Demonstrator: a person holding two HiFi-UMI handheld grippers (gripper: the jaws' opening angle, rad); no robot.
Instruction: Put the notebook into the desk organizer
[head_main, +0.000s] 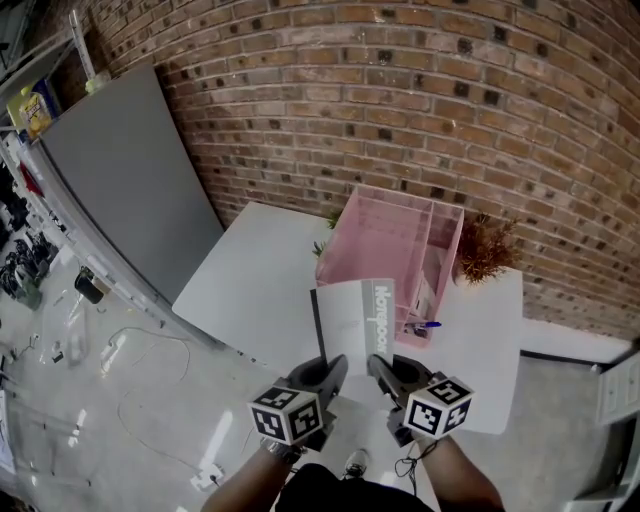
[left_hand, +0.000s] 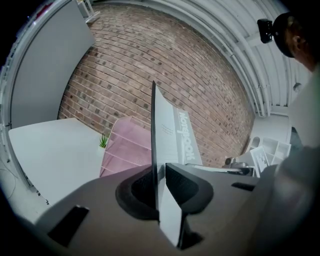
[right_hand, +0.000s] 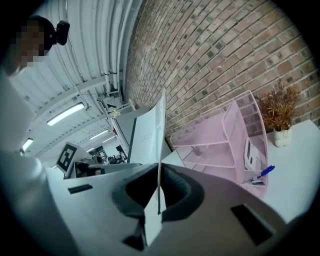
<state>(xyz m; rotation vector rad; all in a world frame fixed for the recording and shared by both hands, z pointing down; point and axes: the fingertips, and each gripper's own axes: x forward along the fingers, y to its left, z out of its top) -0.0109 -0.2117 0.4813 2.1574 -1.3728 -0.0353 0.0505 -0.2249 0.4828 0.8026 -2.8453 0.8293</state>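
A thin white notebook (head_main: 352, 320) with a dark spine edge hangs in the air in front of the pink wire desk organizer (head_main: 390, 250), which stands on the white table (head_main: 250, 290). My left gripper (head_main: 335, 375) pinches its lower left edge and my right gripper (head_main: 380, 372) pinches its lower right edge. In the left gripper view the notebook (left_hand: 170, 135) stands edge-on between the pads of the left gripper (left_hand: 159, 185), with the organizer (left_hand: 127, 150) beyond. In the right gripper view the notebook (right_hand: 150, 135) rises from the right gripper (right_hand: 159, 192), left of the organizer (right_hand: 225, 145).
A blue pen (head_main: 428, 324) and a small white box sit in the organizer's front right compartment. A dried plant (head_main: 485, 250) in a small pot stands right of it. A brick wall runs behind the table, and a grey panel (head_main: 130, 190) leans at the left.
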